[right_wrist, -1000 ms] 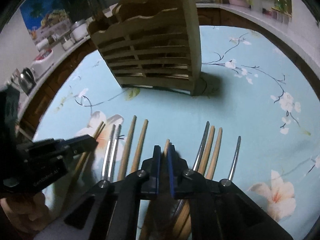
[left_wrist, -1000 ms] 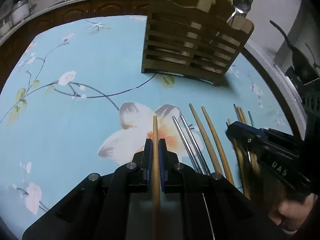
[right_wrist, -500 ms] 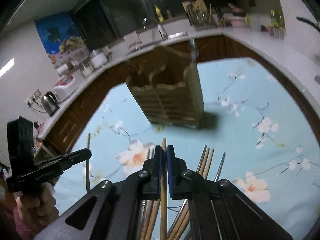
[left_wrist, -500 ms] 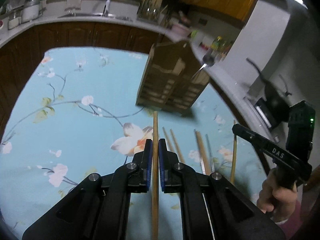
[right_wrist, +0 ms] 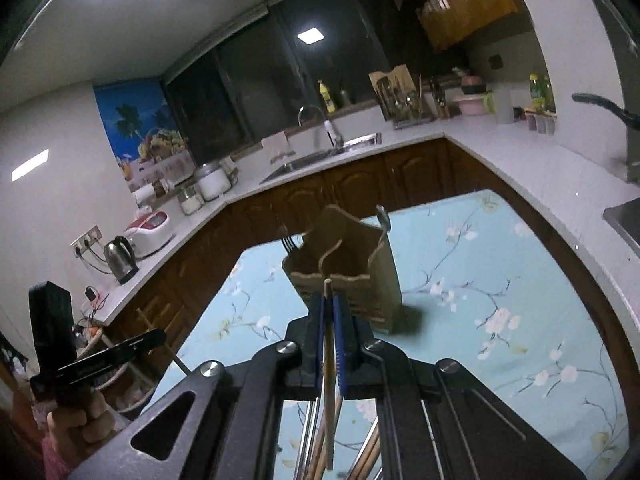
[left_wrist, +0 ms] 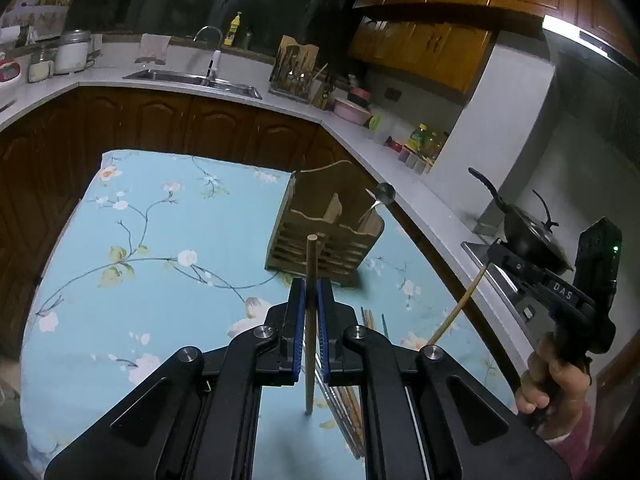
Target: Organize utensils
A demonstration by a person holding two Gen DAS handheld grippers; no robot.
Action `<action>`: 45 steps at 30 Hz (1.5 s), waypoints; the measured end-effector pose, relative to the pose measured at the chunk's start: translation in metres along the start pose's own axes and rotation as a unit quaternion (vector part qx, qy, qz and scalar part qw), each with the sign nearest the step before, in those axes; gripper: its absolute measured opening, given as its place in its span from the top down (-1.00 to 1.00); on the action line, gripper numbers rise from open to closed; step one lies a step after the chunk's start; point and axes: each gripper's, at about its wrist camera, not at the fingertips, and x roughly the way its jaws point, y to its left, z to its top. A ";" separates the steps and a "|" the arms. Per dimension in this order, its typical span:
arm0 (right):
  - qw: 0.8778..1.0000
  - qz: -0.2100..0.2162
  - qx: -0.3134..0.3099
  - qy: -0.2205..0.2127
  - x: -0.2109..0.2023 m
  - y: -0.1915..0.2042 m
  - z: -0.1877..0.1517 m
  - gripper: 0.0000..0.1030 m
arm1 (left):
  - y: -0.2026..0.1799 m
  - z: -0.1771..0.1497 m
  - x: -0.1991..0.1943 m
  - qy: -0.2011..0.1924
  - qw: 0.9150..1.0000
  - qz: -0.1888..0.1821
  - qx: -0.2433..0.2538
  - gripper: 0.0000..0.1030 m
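Both sets of fingers are clamped on a wooden chopstick each: left gripper (left_wrist: pixel 311 292), right gripper (right_wrist: pixel 327 308). The wooden holder (left_wrist: pixel 326 236) sits at 12 o'clock on the surface (left_wrist: pixel 160 260). The sticks are pinched near mid-length, so I reckon they could pivot and miss a slot.

Both wrist views raised above the table (left_wrist: pixel 160 240), angled downward, sharing the wooden holder (left_wrist: pixel 326 236) ahead.

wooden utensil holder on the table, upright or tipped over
Upright. The wooden utensil holder stands on its base on the floral tablecloth, open top facing up, with a spoon and a fork sticking out above its rim.
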 end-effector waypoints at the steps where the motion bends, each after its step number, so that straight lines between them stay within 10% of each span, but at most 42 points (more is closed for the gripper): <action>1: 1.000 0.000 -0.001 -0.003 -0.001 0.000 0.002 0.91 | 0.000 0.002 -0.001 -0.002 1.000 -0.001 0.000 0.90; 28: 0.984 -0.041 -0.008 -0.172 0.045 -0.002 0.131 0.90 | -0.023 0.168 0.045 -0.156 0.988 0.009 0.021 0.90; 45: 0.989 -0.074 0.001 -0.129 0.127 -0.033 0.068 0.90 | 0.012 0.114 0.172 -0.095 0.995 0.036 -0.022 0.90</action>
